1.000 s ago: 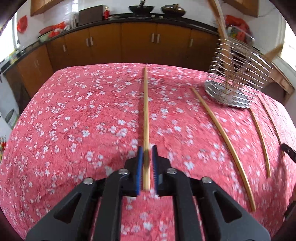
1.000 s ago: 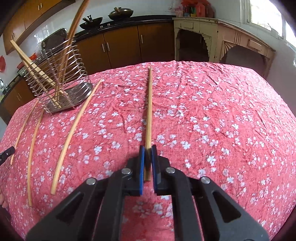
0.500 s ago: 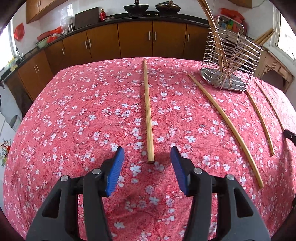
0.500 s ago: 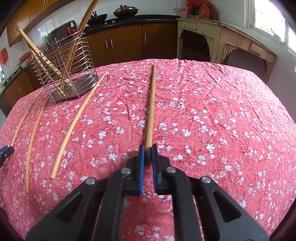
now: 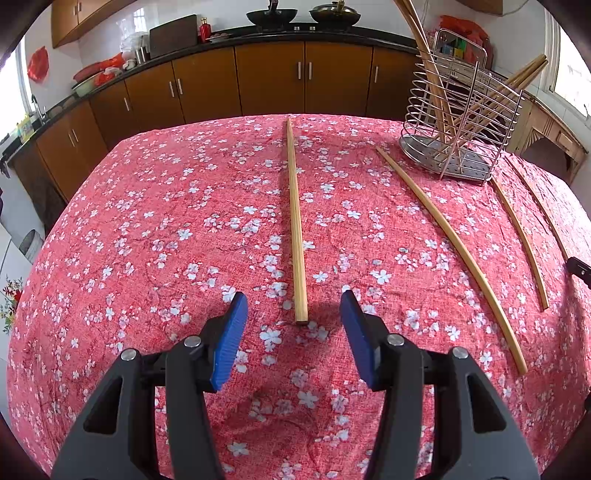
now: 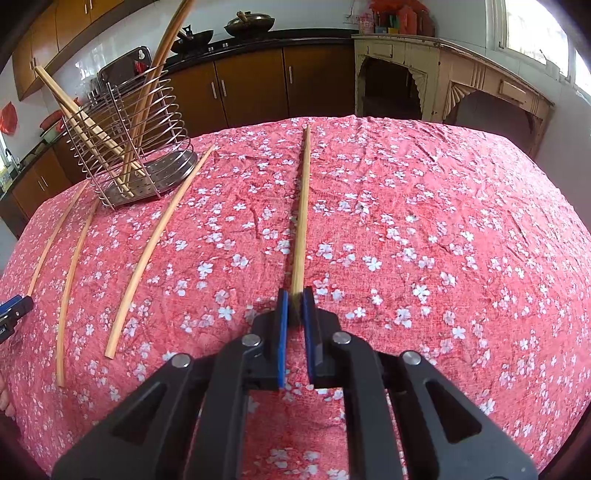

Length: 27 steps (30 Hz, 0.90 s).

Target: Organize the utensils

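Chopstick released by left gripper (image 5: 291, 325); right gripper (image 6: 293, 314) still clamped.
Left fingers, closed a second ago, are spread wide astride the chopstick (image 5: 295, 221) lying on the tabletop (image 5: 147, 240). Right fingers pinch another chopstick (image 6: 301, 221), apparently lifted slightly.

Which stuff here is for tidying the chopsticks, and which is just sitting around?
For the job:
- chopstick pinched in the right hand-held gripper
- chopstick before the open left hand-held gripper
- loose chopsticks
- wire holder

Just around:
- woks
- cabinets
- tablecloth
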Each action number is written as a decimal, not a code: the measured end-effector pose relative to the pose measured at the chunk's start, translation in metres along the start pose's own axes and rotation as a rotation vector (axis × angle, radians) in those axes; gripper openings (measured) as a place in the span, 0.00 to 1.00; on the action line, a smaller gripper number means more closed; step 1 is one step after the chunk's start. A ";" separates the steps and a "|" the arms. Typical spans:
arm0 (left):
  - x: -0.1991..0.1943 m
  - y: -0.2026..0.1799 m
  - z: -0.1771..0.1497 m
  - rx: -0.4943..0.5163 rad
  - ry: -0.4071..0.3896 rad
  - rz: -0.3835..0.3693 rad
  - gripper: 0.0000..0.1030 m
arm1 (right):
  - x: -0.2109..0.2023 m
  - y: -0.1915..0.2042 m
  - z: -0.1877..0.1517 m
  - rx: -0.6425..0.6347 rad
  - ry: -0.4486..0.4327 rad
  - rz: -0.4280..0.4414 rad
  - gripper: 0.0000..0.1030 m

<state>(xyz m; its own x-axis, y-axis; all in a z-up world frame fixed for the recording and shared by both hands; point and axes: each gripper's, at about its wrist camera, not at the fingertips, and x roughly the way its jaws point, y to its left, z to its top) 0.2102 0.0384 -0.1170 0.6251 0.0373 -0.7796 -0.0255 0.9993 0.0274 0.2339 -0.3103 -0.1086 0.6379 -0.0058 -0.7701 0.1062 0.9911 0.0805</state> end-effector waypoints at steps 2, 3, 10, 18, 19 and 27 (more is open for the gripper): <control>-0.001 -0.001 0.000 -0.003 -0.001 -0.002 0.51 | 0.000 -0.001 0.000 0.000 0.000 0.000 0.10; -0.001 0.000 0.000 -0.007 -0.001 -0.001 0.48 | 0.000 -0.001 0.000 0.000 0.000 0.000 0.10; -0.004 0.003 -0.001 -0.024 -0.005 0.022 0.35 | 0.000 0.001 0.000 -0.002 -0.001 -0.003 0.10; -0.007 0.000 -0.005 -0.005 -0.008 0.028 0.11 | -0.001 0.001 0.000 -0.007 -0.002 -0.008 0.09; -0.008 0.001 -0.006 -0.006 -0.008 0.025 0.09 | -0.001 0.000 0.000 -0.006 -0.002 -0.005 0.09; -0.022 0.005 -0.015 0.009 -0.037 0.015 0.07 | -0.021 0.001 -0.010 -0.037 -0.060 -0.009 0.08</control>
<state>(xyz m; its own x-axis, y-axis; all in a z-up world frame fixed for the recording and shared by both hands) 0.1848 0.0421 -0.1089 0.6530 0.0518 -0.7556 -0.0275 0.9986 0.0447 0.2129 -0.3075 -0.0989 0.6819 -0.0219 -0.7312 0.0851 0.9951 0.0495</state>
